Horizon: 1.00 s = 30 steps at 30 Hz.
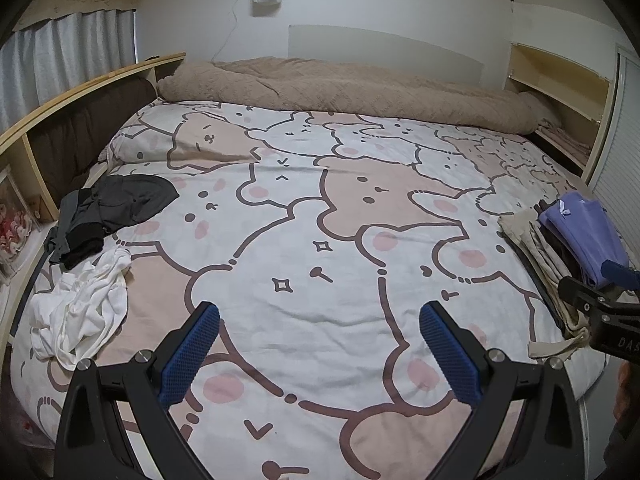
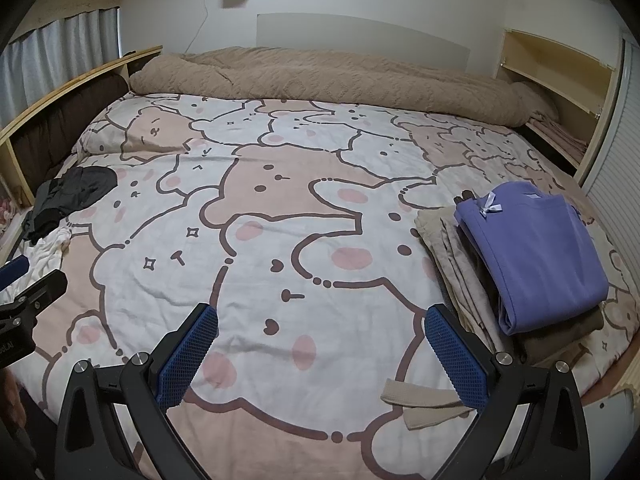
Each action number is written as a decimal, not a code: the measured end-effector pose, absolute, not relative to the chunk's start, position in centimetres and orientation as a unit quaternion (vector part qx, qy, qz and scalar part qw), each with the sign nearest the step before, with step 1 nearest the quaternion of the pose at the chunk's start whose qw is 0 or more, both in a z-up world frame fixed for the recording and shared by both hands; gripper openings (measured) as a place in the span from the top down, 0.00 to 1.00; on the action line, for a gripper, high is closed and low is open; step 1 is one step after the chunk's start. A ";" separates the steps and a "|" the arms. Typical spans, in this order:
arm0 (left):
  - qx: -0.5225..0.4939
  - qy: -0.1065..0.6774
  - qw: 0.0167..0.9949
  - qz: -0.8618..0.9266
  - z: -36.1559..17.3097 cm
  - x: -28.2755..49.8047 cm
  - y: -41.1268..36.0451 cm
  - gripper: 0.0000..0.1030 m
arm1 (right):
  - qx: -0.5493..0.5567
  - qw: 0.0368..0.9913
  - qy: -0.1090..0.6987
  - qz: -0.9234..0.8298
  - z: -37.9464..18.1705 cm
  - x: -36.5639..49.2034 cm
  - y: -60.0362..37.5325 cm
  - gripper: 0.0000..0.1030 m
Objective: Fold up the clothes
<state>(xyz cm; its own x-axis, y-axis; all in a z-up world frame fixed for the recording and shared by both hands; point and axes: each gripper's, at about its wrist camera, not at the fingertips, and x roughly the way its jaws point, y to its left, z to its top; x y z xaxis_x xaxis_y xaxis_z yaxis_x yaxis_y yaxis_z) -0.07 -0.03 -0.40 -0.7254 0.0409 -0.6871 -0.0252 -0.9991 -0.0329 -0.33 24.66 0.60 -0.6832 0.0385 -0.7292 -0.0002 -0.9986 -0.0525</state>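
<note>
**Both tools wide apart above the bed, clothes at either side**

The bed (image 1: 320,240) carries a cartoon-bear cover, and a rolled tan blanket (image 1: 340,88) lies along its far edge against the wall. On the left side a crumpled white garment (image 1: 84,312) sits near the edge, touching a heap of dark grey and black clothes (image 1: 108,212) just beyond it. On the right side a folded purple garment (image 2: 532,252) with a small bow lies on top of a stack of folded beige clothes (image 2: 452,264), and a beige strap (image 2: 416,400) trails from the stack toward the near edge.

The left tool (image 1: 320,356) hovers with its blue pads spread wide and nothing between them. The right tool (image 2: 320,356) is equally wide and holds nothing; its right finger stands just in front of the strap.

The middle of the bed between the two piles is bare cover. A wooden shelf unit (image 1: 80,92) borders the left side, another (image 2: 560,76) the far right corner.
</note>
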 end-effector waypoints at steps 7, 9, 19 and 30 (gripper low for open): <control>-0.373 -0.007 0.017 0.928 -0.6 -0.1 0.3 0.02 | -0.401 0.011 -0.020 0.916 0.5 -0.5 24.9 0.00; -0.372 -0.007 0.017 0.928 -0.6 -0.1 0.3 0.02 | -0.401 0.011 -0.018 0.916 0.5 -0.5 25.1 0.00; -0.371 -0.007 0.018 0.928 -0.5 0.1 0.2 0.02 | -0.402 0.014 -0.018 0.915 0.5 -0.4 25.1 0.00; -0.371 -0.008 0.017 0.928 -0.5 0.3 0.0 0.02 | -0.403 0.013 -0.022 0.915 0.5 -0.3 24.9 0.00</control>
